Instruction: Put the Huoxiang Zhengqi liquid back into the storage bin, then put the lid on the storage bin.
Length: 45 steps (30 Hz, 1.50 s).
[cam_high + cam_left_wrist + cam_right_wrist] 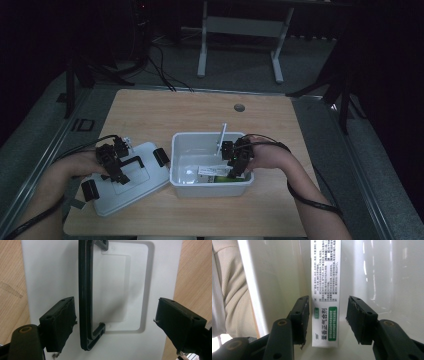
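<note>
Lid is off at lower left with left gripper wide open over its black handle, gripping nothing; box is in bin at centre, right gripper part-open astride it, pads clear; lid refit remains.

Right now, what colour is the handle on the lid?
Black. The handle stands out against the white lid, best in the left gripper view.
</note>
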Motion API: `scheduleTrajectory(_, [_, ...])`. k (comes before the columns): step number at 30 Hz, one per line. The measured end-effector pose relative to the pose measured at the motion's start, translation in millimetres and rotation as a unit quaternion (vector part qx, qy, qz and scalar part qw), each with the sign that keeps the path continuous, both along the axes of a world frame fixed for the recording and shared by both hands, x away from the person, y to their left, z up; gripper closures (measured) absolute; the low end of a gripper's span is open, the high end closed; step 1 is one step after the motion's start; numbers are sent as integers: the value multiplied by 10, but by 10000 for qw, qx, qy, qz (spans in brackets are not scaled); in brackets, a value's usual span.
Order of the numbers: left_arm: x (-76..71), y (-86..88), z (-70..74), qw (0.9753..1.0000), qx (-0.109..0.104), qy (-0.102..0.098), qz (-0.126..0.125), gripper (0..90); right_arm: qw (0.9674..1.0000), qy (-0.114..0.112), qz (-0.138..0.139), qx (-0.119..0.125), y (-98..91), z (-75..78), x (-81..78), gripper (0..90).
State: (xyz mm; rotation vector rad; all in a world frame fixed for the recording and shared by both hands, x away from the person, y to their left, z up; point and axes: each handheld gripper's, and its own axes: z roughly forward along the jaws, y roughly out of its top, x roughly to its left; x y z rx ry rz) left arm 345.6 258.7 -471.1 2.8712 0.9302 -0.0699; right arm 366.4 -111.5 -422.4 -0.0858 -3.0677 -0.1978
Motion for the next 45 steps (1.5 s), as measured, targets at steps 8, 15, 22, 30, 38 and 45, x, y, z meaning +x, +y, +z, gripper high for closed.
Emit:
scheduleTrajectory(8, [-13,-27,14,10000,12,14,-22,174,9997,-112,-93,219,-87,173,-4,497])
scheduleTrajectory(15, [-20,-42,31,10000,-28,-18,-44,182,9981,-252,-258,496,-252,347,0,477])
scheduleTrajectory(22, [-21,-44,25,10000,-24,-45,-53,182,9955,-374,-446,746,-470,460,17,449])
scheduleTrajectory(30, [-26,-33,39,9998,-12,-174,-40,182,9918,-506,-770,883,-800,552,27,420])
scheduleTrajectory(38, [-20,-25,29,9994,-61,-342,-31,205,9881,-574,-1171,818,-1160,509,47,416])
scheduleTrajectory(45, [4,-35,-14,9993,-39,-375,5,255,9863,-502,-1424,658,-1393,318,65,416])
